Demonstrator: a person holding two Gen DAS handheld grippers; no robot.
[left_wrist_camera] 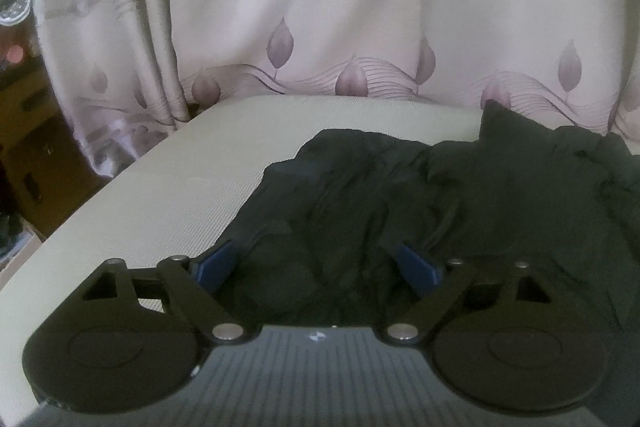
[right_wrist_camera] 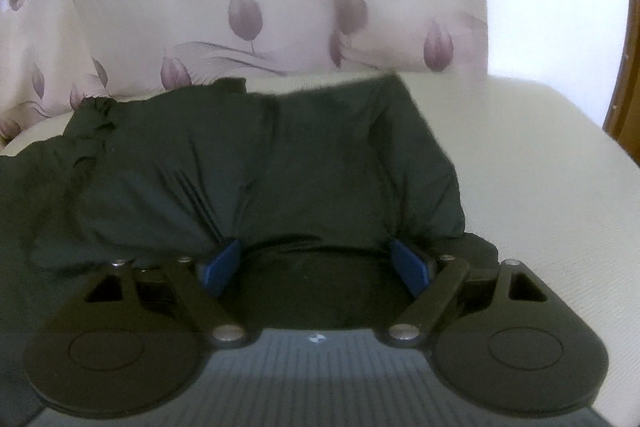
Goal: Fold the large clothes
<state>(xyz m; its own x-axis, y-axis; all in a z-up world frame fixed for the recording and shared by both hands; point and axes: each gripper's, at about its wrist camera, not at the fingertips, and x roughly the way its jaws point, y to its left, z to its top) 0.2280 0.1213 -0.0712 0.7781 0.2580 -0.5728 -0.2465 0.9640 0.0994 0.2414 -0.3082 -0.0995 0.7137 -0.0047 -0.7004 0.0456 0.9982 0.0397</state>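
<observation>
**Dark clothes on the pale surface, folding only partly done**

Behind everything hangs a pale curtain (left_wrist_camera: 320, 7) with purple leaves and some printed words. In front of it lies a flat, cream-coloured surface (left_wrist_camera: 160, 187); it could be a bed or a padded table, I cannot tell which. On it rests the big dark garment (left_wrist_camera: 420, 195).

The garment is not neat yet. It looks bunched and wrinkled, with bumps and creases all over. One part seems laid over another, so a first fold may be made, but that is only my guess. Smoothing and more folds look to be left.

The left gripper (left_wrist_camera: 316, 269) has its jaws spread wide, with dark cloth lying under and between them. The blue pads do not squeeze anything. The right gripper (right_wrist_camera: 316, 267) is the same: jaws wide apart, nothing pinched, though the cloth edge sits very near its blue pads.

The left wrist view shows the garment's left edge, a lot of bare cream surface beside it, and some brown furniture (left_wrist_camera: 28, 147) off to the side. The right wrist view shows the garment's right side instead, puffy and rounded, with bare surface next to it and a brown wooden frame (right_wrist_camera: 628, 67) at the far edge.
</observation>
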